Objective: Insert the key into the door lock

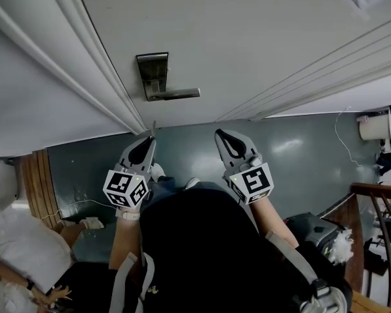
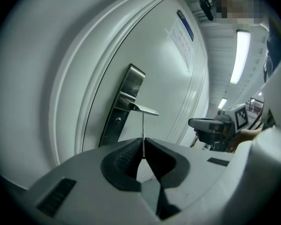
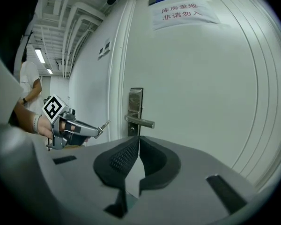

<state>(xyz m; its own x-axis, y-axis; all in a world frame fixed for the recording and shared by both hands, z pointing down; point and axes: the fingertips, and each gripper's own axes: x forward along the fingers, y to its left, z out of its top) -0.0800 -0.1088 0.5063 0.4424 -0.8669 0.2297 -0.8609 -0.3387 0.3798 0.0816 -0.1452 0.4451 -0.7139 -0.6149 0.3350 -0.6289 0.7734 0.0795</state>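
Observation:
The white door (image 1: 247, 38) carries a metal lock plate (image 1: 152, 74) with a lever handle (image 1: 174, 94). My left gripper (image 1: 150, 137) is shut on a thin metal key (image 1: 154, 128) that sticks out of its tips, a short way below the handle and apart from the door. In the left gripper view the key (image 2: 143, 129) stands edge-on between the shut pads, with the lock plate (image 2: 123, 108) and its keyhole (image 2: 117, 121) ahead and to the left. My right gripper (image 1: 219, 136) hovers to the right, shut and empty (image 3: 138, 138). Its view shows the left gripper (image 3: 77, 129), the key (image 3: 104, 124) and the handle (image 3: 141, 122).
A paper notice (image 3: 183, 12) is stuck high on the door. The door frame (image 1: 85, 64) runs along the left. The floor (image 1: 300, 155) is grey-green. A wooden stair rail (image 1: 378, 197) is at the right, and a person in white (image 1: 16, 246) is at the lower left.

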